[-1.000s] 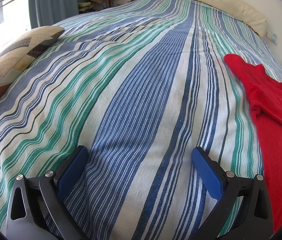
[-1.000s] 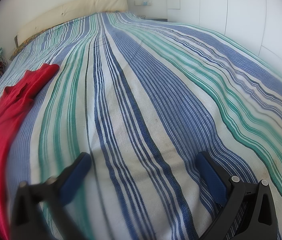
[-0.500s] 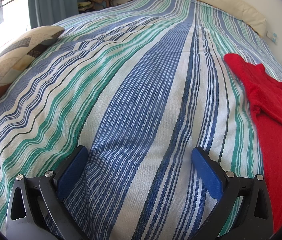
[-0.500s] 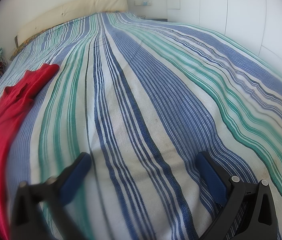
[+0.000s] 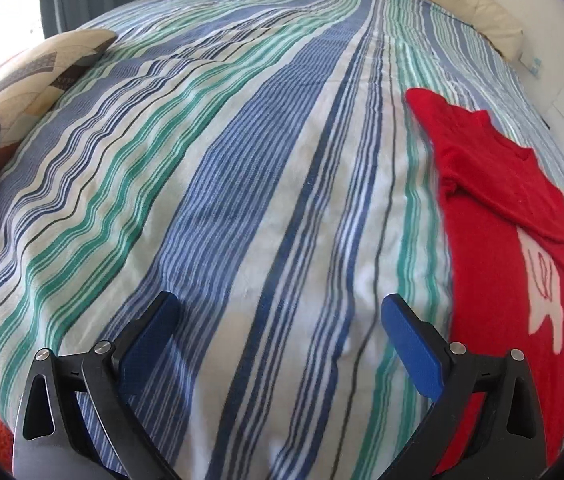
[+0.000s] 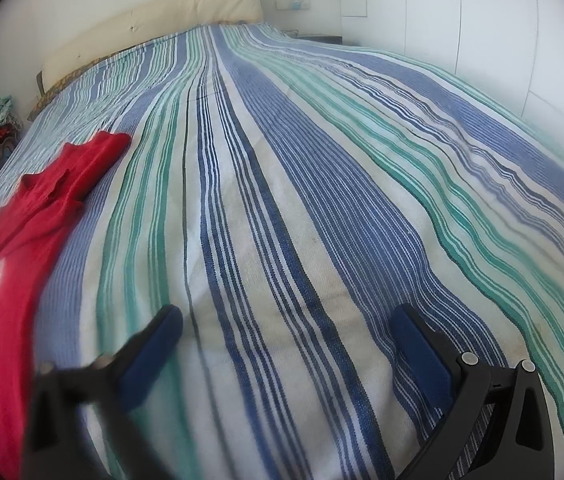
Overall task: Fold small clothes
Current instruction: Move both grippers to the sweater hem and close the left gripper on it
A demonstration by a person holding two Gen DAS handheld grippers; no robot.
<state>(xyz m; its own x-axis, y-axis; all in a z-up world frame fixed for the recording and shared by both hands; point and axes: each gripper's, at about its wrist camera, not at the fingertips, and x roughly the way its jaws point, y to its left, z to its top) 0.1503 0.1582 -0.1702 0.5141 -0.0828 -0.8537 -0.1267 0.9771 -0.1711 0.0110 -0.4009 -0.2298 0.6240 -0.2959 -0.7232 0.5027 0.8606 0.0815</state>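
The wide bedspread striped in blue, green and white (image 5: 241, 184) is filling both views, and since 0.5 s ago the left view is sitting higher and tipped further down, showing more of the small red knit top with a white printed motif (image 5: 510, 240). That is suggesting the approach is only starting and no fold is made yet. The top is lying flat on the spread between the 2 tools, its long axis running along the stripes, neck end pointing toward the cream headboard (image 6: 153, 36). 1 sleeve is already lying across its chest. The left gripper (image 5: 277, 316) is hanging spread wide and empty beside the top; the right gripper (image 6: 286, 328) is gaping too, holding nothing.
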